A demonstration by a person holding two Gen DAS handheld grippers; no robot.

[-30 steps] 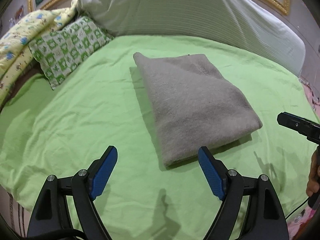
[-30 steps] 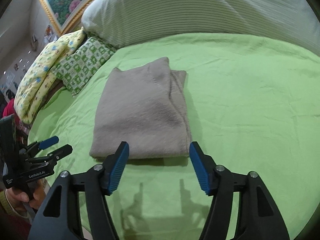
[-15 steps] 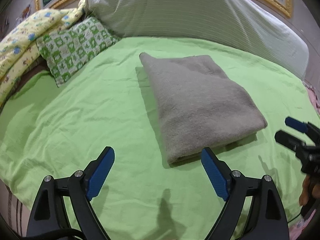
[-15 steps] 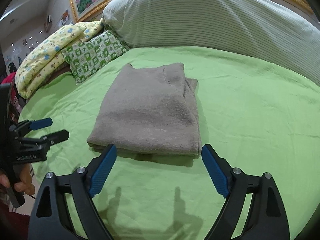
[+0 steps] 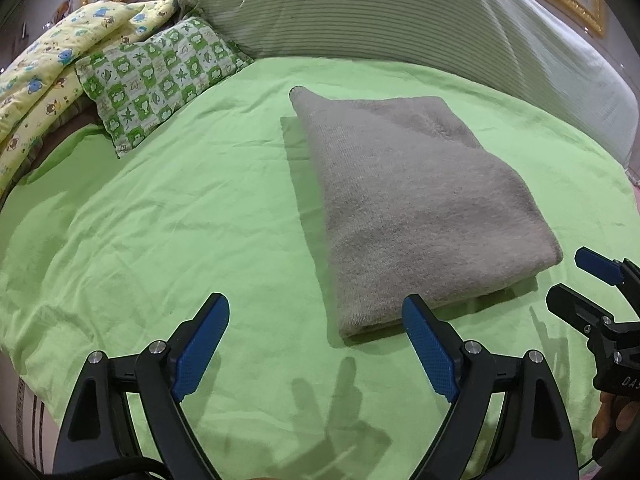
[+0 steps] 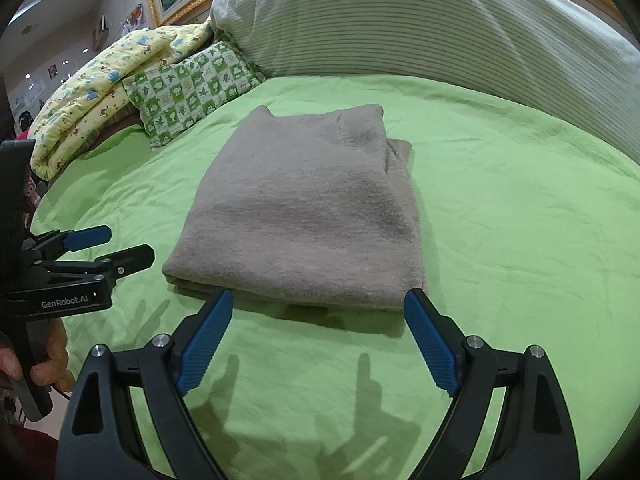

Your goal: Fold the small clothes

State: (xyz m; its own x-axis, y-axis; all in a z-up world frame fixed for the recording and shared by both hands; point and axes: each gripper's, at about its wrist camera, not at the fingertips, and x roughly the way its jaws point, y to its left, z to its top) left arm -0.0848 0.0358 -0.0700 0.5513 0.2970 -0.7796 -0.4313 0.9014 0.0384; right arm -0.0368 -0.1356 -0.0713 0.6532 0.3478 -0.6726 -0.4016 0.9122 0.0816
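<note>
Both hand-held grippers point(image 5: 316, 340) point(image 6: 318, 336) farther back.

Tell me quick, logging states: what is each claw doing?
Left claw: open, holding nothing.
Right claw: open, holding nothing, short of the folded grey garment.

A folded grey garment point(image 6: 304, 216) is lying on the green bed sheet point(image 6: 520, 240) — the right tool point(image 6: 318, 340) is hovering wide open just short of it.

White lettering "GenRobot.AI" stands on the black body of the left tongs point(image 6: 104, 248), seen from the right wrist view. On the right tongs point(image 5: 588, 284), in the left wrist view, only the partial letters "DAS" can be read.
</note>
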